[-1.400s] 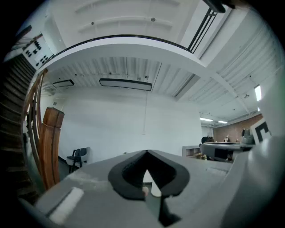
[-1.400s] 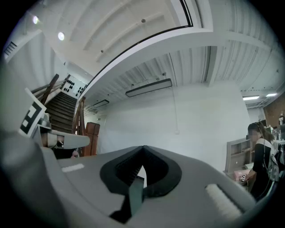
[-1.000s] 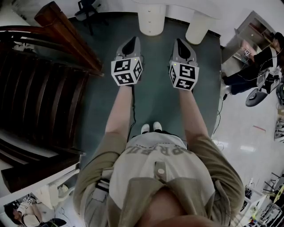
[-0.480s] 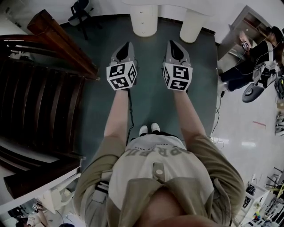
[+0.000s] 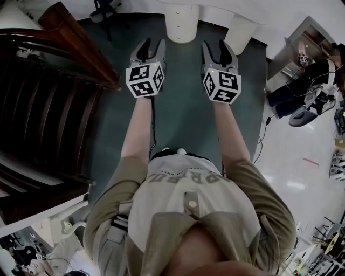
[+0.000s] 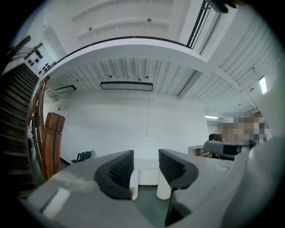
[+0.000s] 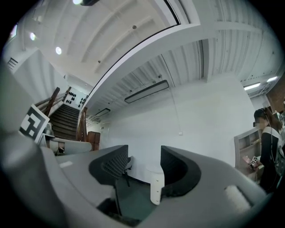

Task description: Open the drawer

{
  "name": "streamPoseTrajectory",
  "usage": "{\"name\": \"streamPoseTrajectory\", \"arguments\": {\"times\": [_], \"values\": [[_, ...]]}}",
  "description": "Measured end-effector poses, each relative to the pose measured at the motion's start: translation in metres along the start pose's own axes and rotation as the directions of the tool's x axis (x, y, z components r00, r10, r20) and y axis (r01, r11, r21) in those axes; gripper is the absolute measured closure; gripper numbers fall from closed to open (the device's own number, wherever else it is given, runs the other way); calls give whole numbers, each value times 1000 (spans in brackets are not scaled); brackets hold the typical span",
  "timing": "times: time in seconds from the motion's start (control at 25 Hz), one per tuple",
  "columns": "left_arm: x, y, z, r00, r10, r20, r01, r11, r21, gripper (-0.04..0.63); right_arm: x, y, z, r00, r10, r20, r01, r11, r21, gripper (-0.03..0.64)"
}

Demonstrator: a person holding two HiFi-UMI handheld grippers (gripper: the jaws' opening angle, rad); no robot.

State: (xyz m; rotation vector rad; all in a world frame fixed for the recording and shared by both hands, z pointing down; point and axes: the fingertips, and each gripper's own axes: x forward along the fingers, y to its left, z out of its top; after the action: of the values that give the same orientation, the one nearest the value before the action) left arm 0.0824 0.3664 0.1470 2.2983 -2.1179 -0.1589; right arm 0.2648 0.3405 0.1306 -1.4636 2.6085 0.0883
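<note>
My left tongs (image 5: 152, 44) and right tongs (image 5: 216, 46) are side by side in the upper middle of the head view, both with jaws opening and nothing between them. The white drawer unit (image 5: 181, 24) stands on the green floor (image 5: 183, 118) at the top centre of that view, beyond the tips and untouched. In the right gripper view it shows through the gap between my jaws.

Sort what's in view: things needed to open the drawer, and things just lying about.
For the job:
- drawer unit
- left gripper and right gripper: jaws opening, nothing between them

Just about:
- staircase
- chair
- white pillar
- bystander
</note>
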Motion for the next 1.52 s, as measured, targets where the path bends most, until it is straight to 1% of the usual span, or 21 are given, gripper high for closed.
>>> {"name": "streamPoseTrajectory", "arguments": {"times": [0.12,0.28,0.4,0.56,0.72,0.88,1.08,1.28,1.4,1.52], "values": [[3,7,-4,1000,15,-11,-14,1000,5,394,5,-4,-5,1000,2,-6,-2,1000,11,390],[11,20,-20,999,24,-46,-23,1000,6,385,15,-6,-26,999,-7,-33,8,1000,29,379],[19,32,-38,997,20,-81,-19,1000,8,385,23,-6,-50,998,-20,-63,23,999,46,377],[40,50,-63,992,8,-124,-10,1000,-9,385,41,-4,-78,995,-27,-92,33,997,69,376],[68,70,-73,990,-15,-143,12,1000,-20,387,71,-1,-94,994,-41,-106,48,997,67,365],[103,93,-62,991,-36,-127,35,999,-13,386,111,2,-90,994,-60,-93,65,997,52,365],[142,122,-29,995,-57,-78,58,998,4,387,160,8,-67,996,-79,-41,81,996,34,365],[165,146,-4,996,-82,-36,82,997,1,387,190,13,-46,995,-104,-2,104,995,4,365],[174,164,0,995,-89,-35,88,996,-5,387,203,20,-41,993,-114,10,114,993,-3,365],[183,173,-7,995,-90,-50,89,996,-20,387,212,21,-45,993,-115,1,115,993,-15,365]]}}
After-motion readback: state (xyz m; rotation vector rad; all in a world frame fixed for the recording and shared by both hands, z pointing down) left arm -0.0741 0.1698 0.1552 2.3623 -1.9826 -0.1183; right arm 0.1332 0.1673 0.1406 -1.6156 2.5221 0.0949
